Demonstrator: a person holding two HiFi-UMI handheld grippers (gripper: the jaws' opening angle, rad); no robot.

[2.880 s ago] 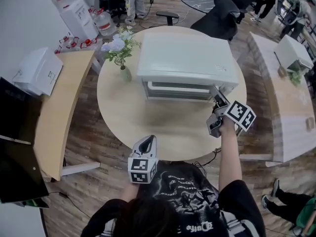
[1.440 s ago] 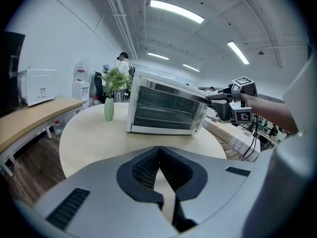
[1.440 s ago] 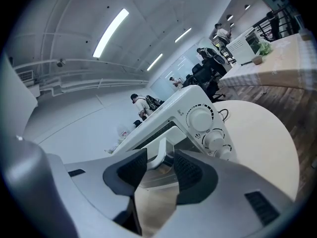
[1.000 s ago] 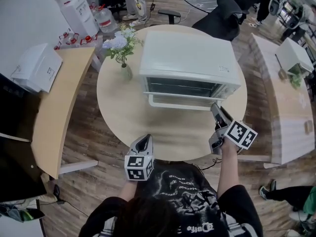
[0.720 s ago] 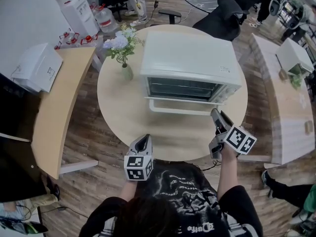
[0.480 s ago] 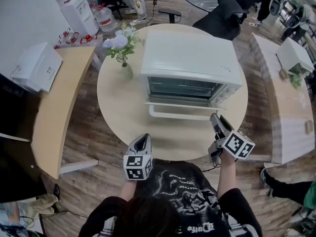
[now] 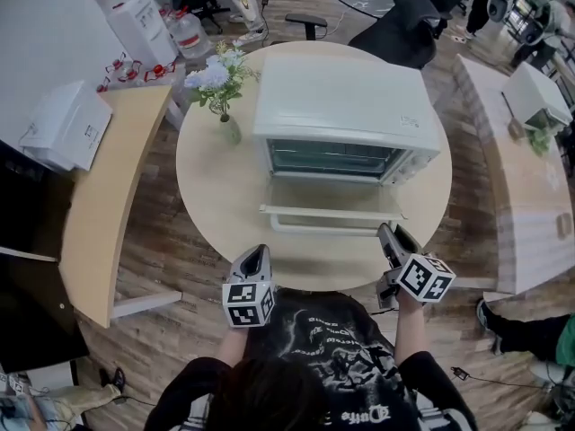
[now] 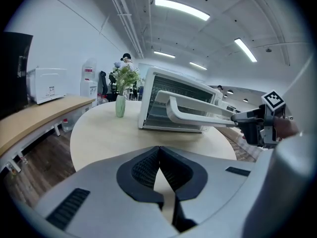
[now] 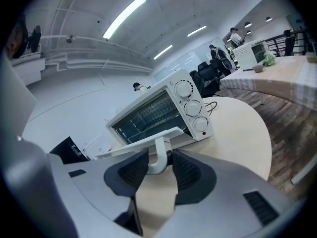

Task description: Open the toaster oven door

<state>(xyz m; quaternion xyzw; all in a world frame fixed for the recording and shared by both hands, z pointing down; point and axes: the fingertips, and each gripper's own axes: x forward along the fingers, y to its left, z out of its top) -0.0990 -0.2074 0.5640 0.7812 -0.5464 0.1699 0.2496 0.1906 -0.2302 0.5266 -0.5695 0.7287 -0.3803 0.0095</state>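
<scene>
I have the right claw on the toaster oven, which sits toward the far side of the round table with its front facing me. Its door hangs open, swung down on the bottom hinge until it lies close to level, and the dark inside with its wire rack shows behind it. The white handle runs along the door's free edge, on the side nearest me. In the right gripper view, the curved post at the right end of that handle stands between my two dark ribbed pads, which have just been closing in and now clamp it from either side. Three round knobs line the right part of the oven's front, just beyond the claw. My left claw hangs near the table's near edge, well apart from the oven, with its jaws together, the pads meeting at the tips and nothing between them. From its camera I see the door and handle side on, reaching out toward the right claw. A small green vase of flowers stands on the table just to the left of the oven, clear of the door.
</scene>
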